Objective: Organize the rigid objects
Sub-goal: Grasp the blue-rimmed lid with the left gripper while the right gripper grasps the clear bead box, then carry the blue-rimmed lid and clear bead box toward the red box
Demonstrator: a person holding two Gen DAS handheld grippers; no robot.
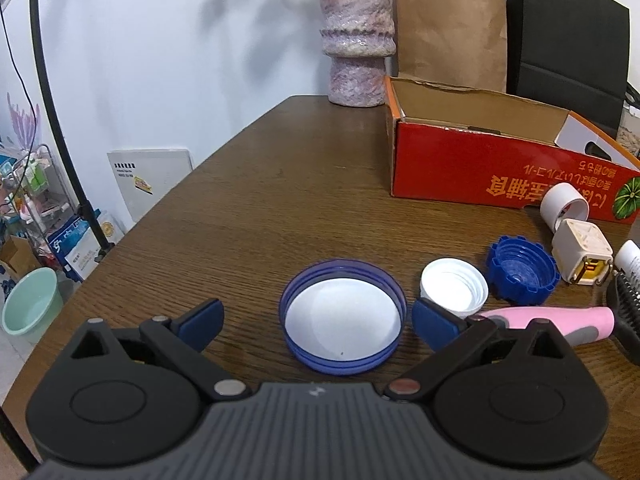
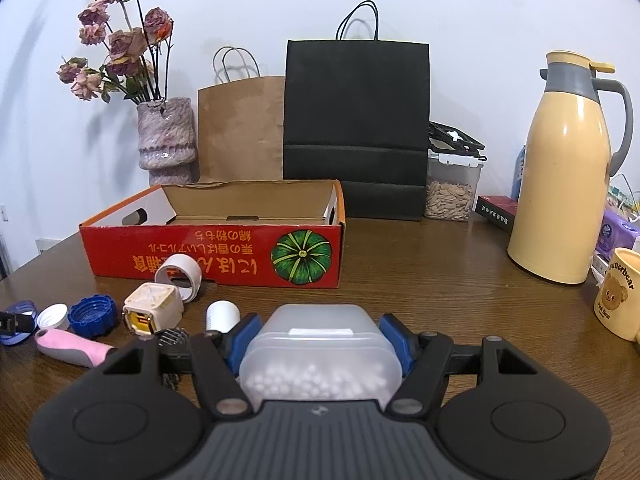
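Observation:
My left gripper (image 1: 318, 320) is open, its blue pads on either side of a large blue lid with a white liner (image 1: 342, 316) lying upside down on the table. Right of it lie a white cap (image 1: 454, 292), a dark blue cap (image 1: 522, 274), a cream plug adapter (image 1: 582, 254), a white tape roll (image 1: 564, 206) and a pink-handled brush (image 1: 560, 320). My right gripper (image 2: 322, 338) is shut on a translucent box of white beads (image 2: 320, 352). The open red cardboard box (image 2: 216, 252) stands behind the small items.
A vase of dried flowers (image 2: 166, 140), a brown paper bag (image 2: 240, 128) and a black bag (image 2: 356, 128) stand at the back. A yellow thermos (image 2: 566, 176), a bear mug (image 2: 618, 294) and a seed container (image 2: 452, 184) are at the right.

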